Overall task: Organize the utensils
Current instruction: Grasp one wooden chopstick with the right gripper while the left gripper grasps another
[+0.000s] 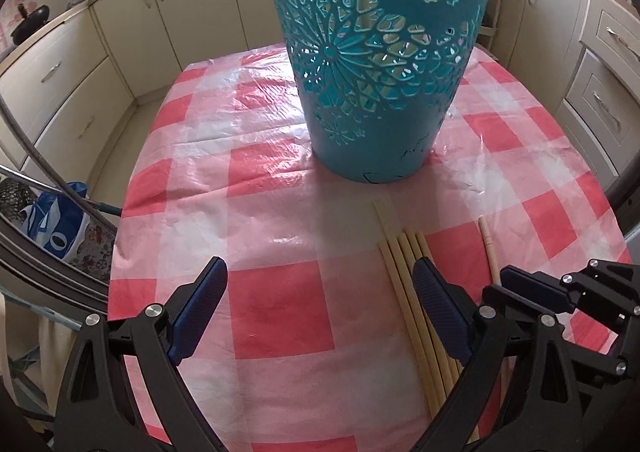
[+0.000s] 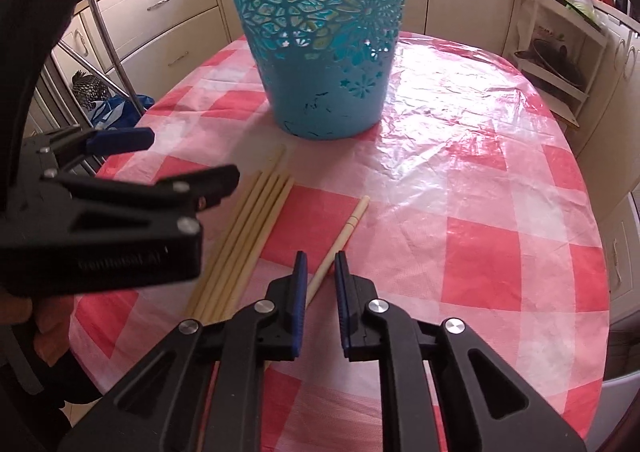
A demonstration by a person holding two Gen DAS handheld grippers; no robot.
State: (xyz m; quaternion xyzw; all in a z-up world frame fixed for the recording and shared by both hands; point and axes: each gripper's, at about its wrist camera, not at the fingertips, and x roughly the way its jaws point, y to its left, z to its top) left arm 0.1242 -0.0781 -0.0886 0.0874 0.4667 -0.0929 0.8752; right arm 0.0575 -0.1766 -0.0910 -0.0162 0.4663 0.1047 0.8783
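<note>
Right gripper [image 2: 320, 264] narrowed round lone chopstick [image 2: 344, 232], pads not seen pressing; pinch may be missed if stick rolls. Left gripper [image 1: 320, 276] held wide open beside chopstick bundle [image 1: 404, 272]. Teal basket [image 1: 376, 63] stood beyond on checked tablecloth [image 1: 260, 211].

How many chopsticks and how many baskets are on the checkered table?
Chopsticks lying side by side: 5
Chopstick lying apart: 1
Teal basket: 1
Total: 7
</note>
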